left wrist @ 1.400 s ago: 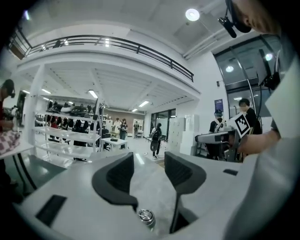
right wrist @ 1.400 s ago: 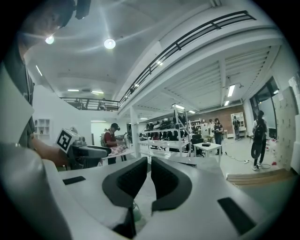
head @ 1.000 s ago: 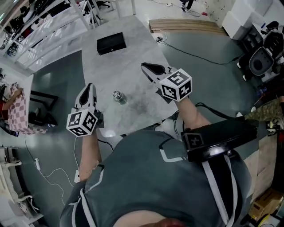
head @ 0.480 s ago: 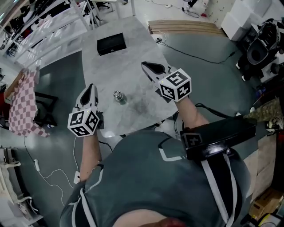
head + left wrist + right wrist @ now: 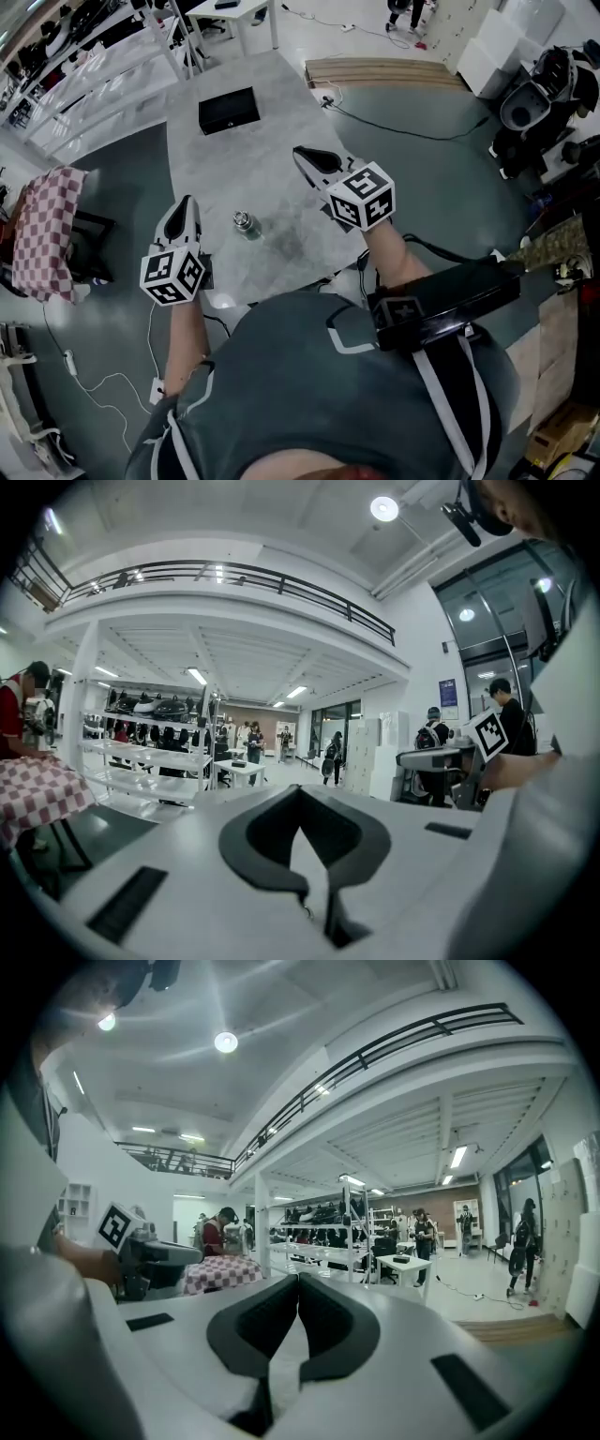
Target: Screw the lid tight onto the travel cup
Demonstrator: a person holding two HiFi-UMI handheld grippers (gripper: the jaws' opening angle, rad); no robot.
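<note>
A small metal travel cup (image 5: pixel 243 224) stands upright on the grey stone table (image 5: pixel 253 159), near its front edge; I cannot tell how its lid sits. My left gripper (image 5: pixel 185 201) hovers to the left of the cup, shut and holding nothing. On the cup's right, farther back, my right gripper (image 5: pixel 303 154) is shut too, also with nothing in it. Both stay clear of the cup. The cup is hidden in the left gripper view, where the left gripper (image 5: pixel 300 791) shows closed pads against the hall. The right gripper (image 5: pixel 298 1279) looks the same in its own view.
A flat black box (image 5: pixel 229 110) lies at the table's far end. A checkered cloth (image 5: pixel 47 234) hangs over a chair at the left. A wooden pallet (image 5: pixel 384 72) and a cable (image 5: pixel 403 117) lie on the floor at the right. Shelving (image 5: pixel 150 761) and people stand far off.
The checkered cloth at the left has swung about. Both grippers and the cup keep their places; the whole head view has slid slightly.
</note>
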